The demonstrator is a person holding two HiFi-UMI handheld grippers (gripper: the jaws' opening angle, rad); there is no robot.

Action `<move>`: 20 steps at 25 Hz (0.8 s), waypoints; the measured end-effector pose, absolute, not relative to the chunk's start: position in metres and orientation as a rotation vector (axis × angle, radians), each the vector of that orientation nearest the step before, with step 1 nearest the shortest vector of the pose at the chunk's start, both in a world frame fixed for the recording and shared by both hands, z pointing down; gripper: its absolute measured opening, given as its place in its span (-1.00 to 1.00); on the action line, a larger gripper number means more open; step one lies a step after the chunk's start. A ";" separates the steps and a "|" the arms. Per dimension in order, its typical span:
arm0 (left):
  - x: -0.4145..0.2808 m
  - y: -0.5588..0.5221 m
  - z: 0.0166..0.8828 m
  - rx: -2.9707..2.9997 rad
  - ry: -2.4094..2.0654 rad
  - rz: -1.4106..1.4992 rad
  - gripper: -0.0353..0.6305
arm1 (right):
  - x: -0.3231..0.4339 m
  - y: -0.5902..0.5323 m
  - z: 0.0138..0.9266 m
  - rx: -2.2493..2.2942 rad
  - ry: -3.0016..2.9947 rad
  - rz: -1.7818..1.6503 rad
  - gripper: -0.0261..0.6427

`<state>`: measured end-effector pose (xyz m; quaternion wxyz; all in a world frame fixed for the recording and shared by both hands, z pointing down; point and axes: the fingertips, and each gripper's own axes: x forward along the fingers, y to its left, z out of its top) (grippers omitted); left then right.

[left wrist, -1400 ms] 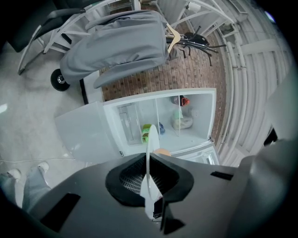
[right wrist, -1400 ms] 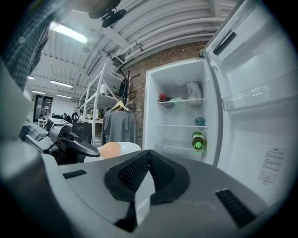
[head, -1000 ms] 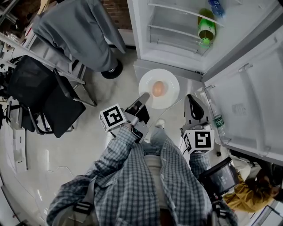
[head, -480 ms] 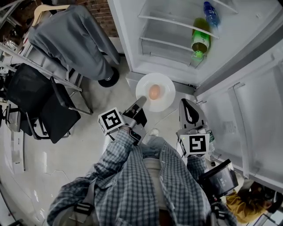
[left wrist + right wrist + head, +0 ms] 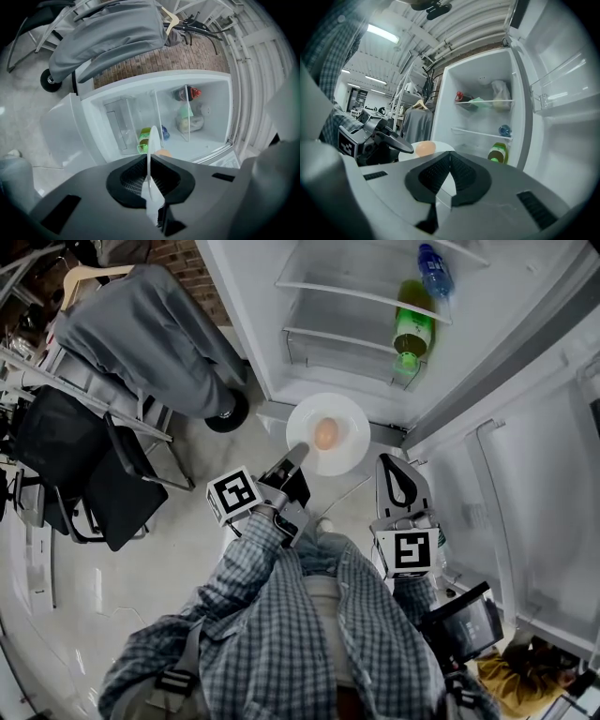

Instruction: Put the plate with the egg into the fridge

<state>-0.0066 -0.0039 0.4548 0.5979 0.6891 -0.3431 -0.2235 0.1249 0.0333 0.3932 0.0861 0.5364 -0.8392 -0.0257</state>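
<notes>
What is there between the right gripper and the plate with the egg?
Nothing stands between them: the head view shows only open floor between the right gripper and the plate.

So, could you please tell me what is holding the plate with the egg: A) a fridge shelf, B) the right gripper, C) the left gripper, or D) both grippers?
C: the left gripper is shut on the rim of the plate, while the right gripper is shut and empty beside it.
</notes>
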 end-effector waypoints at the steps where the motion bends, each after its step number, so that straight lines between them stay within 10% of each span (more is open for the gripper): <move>1: -0.005 -0.005 0.455 1.604 -0.795 -0.509 -0.83 | 0.126 0.033 0.395 1.601 -2.495 -0.069 -0.90; 20: 0.006 -0.096 0.454 1.620 -0.752 -0.435 -0.83 | 0.099 -0.046 0.382 1.488 -2.410 -0.289 -0.90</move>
